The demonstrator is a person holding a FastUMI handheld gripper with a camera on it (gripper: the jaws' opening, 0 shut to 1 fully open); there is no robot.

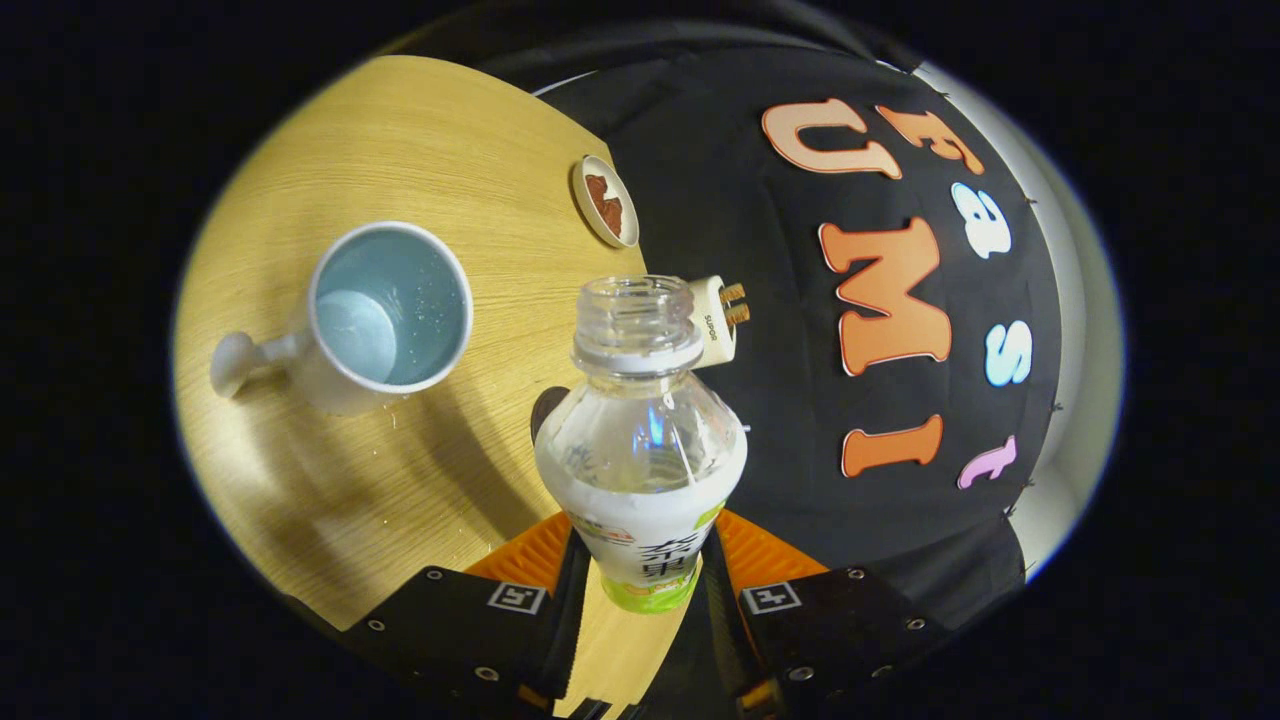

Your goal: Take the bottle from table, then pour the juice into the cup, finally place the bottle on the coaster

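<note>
We have the bottle (641, 440) clamped between the fingers (560, 545) — both press on its labelled lower body, one at each side, so the gripper (640, 560) is closed on it and carries it off the worktop (400, 130). The bottle's long axis runs straight out along the fingers, its uncapped mouth pointing away from us, and the whole scene looks rolled, which suggests the hand is holding the gripper tilted. The relation that matters is bottle mouth to cup (390, 305): the cup stands on the worktop off to the left of the bottle's neck and apart from it, its opening facing us, handle on the far-left side. We judge the mouth must swing left over that rim before pouring. The cup's inside looks pale, with a few droplets — whether juice lies in it we cannot tell. Beyond the bottle, near the worktop's edge, sits a round coaster (605, 200).
</note>
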